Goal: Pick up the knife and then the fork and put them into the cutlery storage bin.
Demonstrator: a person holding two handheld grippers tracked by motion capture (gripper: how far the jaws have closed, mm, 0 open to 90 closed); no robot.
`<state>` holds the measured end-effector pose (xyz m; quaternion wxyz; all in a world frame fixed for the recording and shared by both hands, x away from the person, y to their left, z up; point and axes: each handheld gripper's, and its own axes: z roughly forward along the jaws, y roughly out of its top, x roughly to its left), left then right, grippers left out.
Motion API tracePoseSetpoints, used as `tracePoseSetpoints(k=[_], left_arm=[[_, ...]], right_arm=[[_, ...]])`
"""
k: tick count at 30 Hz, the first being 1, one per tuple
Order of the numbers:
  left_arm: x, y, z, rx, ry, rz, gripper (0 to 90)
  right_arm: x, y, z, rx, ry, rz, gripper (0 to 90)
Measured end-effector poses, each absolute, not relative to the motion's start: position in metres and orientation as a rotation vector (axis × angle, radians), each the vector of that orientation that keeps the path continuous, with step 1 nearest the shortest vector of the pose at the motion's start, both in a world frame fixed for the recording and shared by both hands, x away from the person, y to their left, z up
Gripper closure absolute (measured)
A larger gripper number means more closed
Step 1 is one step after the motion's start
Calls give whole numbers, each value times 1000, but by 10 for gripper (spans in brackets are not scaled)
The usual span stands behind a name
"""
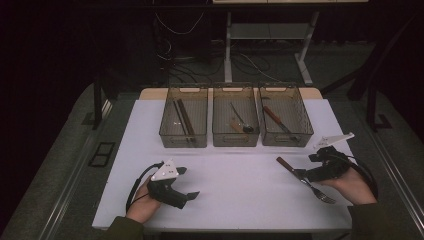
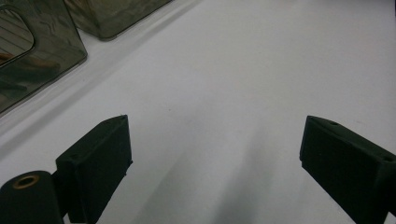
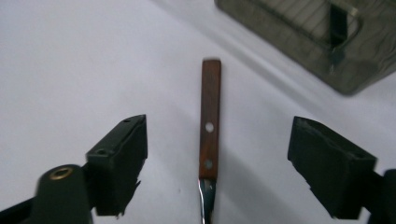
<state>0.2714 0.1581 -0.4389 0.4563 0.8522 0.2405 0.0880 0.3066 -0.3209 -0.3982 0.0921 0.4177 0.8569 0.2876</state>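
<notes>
At the left of the white table, the left gripper rested low near the front edge with its jaws spread wide and nothing between them; its own view showed bare tabletop ahead and two smoky bins at the upper left. Along the far side stood three translucent bins in a row: the left bin held a pair of dark chopsticks, the middle bin a spoon, and the right bin a wooden-handled knife. Further right, a fork lay flat on the table in front of the right bin, its wooden handle pointing up-left toward the bins and its metal tines toward the person. The right gripper hovered over it, jaws standing wide to either side of the handle without pressing on it. The fork looked light and stiff, unlikely to bend or break, but its thin, flat lie on the smooth surface would probably make it awkward to get under, and the polished metal neck seemed the slipperier part. The riveted wooden handle, near its middle, appeared the better place to pinch, with the pads closing across its narrow sides so it would not swing much.
</notes>
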Motion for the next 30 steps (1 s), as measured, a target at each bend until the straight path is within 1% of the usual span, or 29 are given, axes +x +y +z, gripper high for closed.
tracePoseSetpoints(k=[2,7,9,12,15,25,30], left_arm=[[271,158,-439,2101,594,217,86],[271,158,-439,2104,593,218,86],[272,158,-439,2104,593,217,86],[272,158,-440,2106,592,217,86],[272,157,-439,2106,593,216,86],[272,157,-440,2112,588,216,86],[272,156,-440,2115,585,210,86]], right_arm=[[309,-320,-401,1242,2571,801,244],[314,-314,-406,1240,2643,685,358],[317,-312,-407,1227,2664,632,432],[321,-310,-410,1223,2702,582,505],[325,-308,-413,1239,2728,565,559],[332,-296,-422,1215,2792,409,651],[334,-291,-422,1197,2801,355,663]])
